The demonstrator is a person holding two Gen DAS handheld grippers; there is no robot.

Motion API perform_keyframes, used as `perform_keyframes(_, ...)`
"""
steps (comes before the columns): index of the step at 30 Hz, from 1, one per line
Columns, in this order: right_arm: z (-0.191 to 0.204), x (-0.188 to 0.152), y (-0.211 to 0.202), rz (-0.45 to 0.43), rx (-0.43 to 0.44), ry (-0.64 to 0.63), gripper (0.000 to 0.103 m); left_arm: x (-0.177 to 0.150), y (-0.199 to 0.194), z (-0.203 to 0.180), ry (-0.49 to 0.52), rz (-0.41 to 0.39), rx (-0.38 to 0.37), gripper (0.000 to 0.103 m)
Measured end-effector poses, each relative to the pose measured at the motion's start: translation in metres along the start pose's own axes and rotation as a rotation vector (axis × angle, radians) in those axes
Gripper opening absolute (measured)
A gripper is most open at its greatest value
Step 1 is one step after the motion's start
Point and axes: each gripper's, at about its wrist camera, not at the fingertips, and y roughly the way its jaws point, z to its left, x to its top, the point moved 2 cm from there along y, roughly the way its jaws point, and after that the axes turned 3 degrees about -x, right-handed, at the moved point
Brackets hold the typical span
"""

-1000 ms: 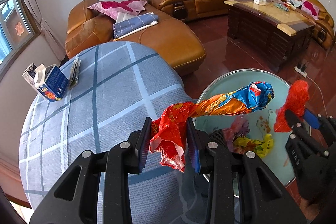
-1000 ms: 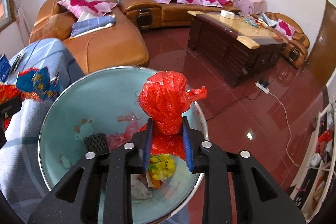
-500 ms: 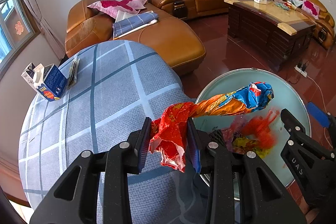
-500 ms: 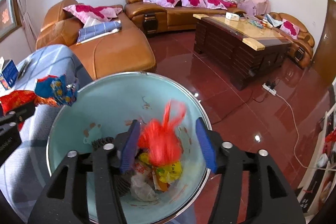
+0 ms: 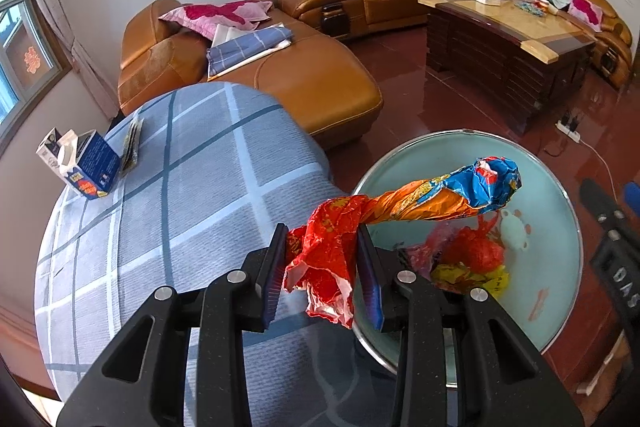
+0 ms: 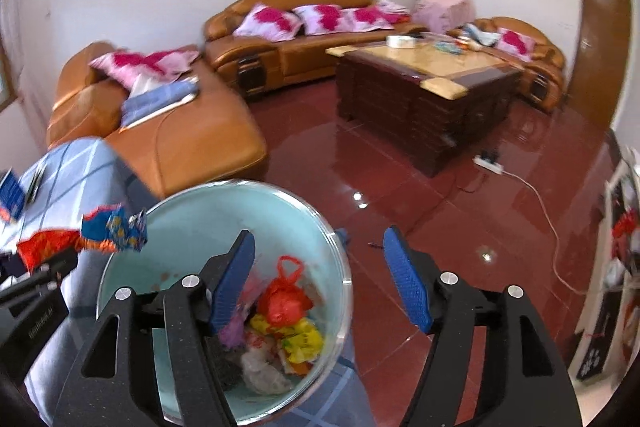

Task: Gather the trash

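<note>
One twisted foil wrapper (image 5: 404, 215), red at one end and blue at the other, is clamped between the pads of the left gripper (image 5: 322, 275); its blue end is held out over the rim of the single pale-green bin (image 5: 560, 227). The same wrapper (image 6: 108, 231) is seen at the left edge of the right wrist view. One knotted red bag (image 6: 284, 301) is seen lying inside the bin (image 6: 132, 255), on top of yellow wrappers (image 6: 300, 341) and other crumpled rubbish. The right gripper (image 6: 320, 281) is held above the bin with its jaws spread wide, having just been opening, and nothing is pressed between its blue pads.

A round table with a blue checked cloth (image 5: 168, 195) is found just beside the bin. On it, one opened blue carton (image 5: 84, 167) and one flat dark packet (image 5: 134, 143) are set near the far edge.

The floor (image 6: 400, 179) is laid with glossy dark-red tiles. One tan leather corner sofa (image 5: 320, 83) is lined with pink flowered cushions, and one folded blue cloth (image 5: 248, 47) is laid on it. One dark wooden coffee table (image 5: 500, 39) is placed in front of it.
</note>
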Motion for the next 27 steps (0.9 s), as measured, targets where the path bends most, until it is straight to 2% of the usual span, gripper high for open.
perform_keyframes(4, -0.018, -0.002, -0.004, -0.003, -0.037, 0.06, 0.067, 0.002, 0.003, -0.013, 0.032, -0.003, 0.002, 0.037)
perform_keyframes(5, -0.021, -0.003, -0.005, -0.004, -0.044, 0.071, 0.067, 0.002, 0.004, -0.016, 0.04, -0.001, 0.006, 0.045)
perform_keyframes(6, -0.023, -0.003, -0.006, -0.004, -0.046, 0.077, 0.067, 0.002, 0.006, -0.018, 0.046, 0.001, 0.018, 0.062)
perform_keyframes(8, -0.025, -0.004, -0.008, -0.008, -0.046, 0.083, 0.067, 0.002, 0.004, -0.02, 0.048, -0.01, 0.015, 0.072)
perform_keyframes(13, -0.026, -0.003, -0.011, -0.012, -0.035, 0.097, 0.067, 0.001, -0.002, -0.022, 0.045, -0.02, 0.011, 0.076)
perform_keyframes(17, -0.026, -0.003, -0.015, -0.015, -0.027, 0.102, 0.067, 0.001, -0.007, -0.022, 0.046, -0.033, 0.016, 0.085)
perform_keyframes(21, -0.023, -0.002, -0.02, -0.029, -0.023, 0.1, 0.072, 0.0, -0.011, -0.016, 0.027, -0.041, 0.036, 0.094)
perform_keyframes(27, -0.018, -0.006, -0.019, -0.014, -0.012, 0.087, 0.077, -0.002, -0.013, -0.006, 0.017, -0.039, 0.043, 0.095)
